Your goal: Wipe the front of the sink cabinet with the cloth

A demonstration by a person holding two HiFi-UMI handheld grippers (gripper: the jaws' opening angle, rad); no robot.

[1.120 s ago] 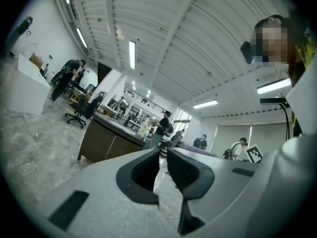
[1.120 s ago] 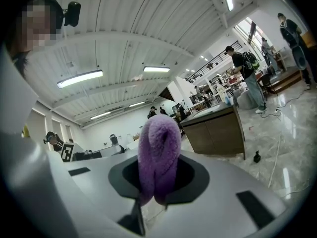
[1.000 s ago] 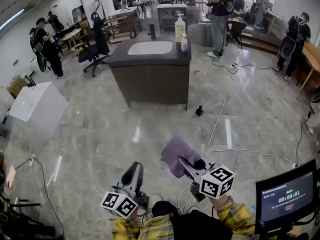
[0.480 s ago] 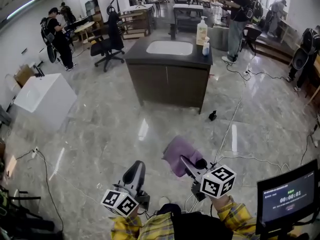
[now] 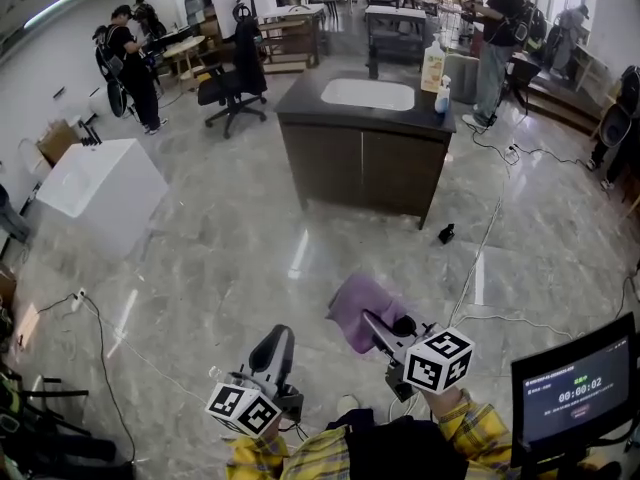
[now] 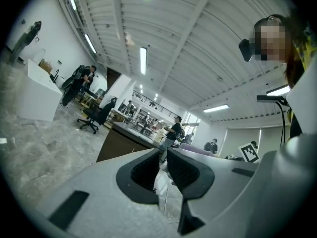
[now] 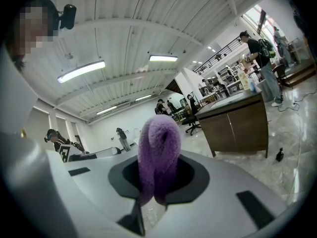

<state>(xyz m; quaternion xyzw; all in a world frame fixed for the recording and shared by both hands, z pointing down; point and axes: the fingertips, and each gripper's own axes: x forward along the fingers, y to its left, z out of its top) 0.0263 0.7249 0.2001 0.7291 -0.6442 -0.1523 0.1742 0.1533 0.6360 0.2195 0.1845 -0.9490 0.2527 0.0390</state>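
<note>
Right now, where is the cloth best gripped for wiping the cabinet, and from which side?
At a bunched fold near one edge, coming from the person's side, much as the right gripper holds the cloth. Its jaws are shut on a doubled fold, and the loose bulk spreads ahead toward the cabinet, so it would likely meet the front first.

Dark sink cabinet (image 5: 365,173) stood on a grey marble floor (image 5: 230,258), with a white basin (image 5: 367,94) in its top. Pump bottle (image 5: 433,68) and small bottle (image 5: 442,95) stood at cabinet's right end. Small black object (image 5: 446,234) lay by its front right corner. White box (image 5: 100,193) sat well left of cabinet. Well in front of cabinet, right gripper (image 5: 375,326) held purple cloth (image 5: 358,308); left gripper (image 5: 270,353) was alongside.
</note>
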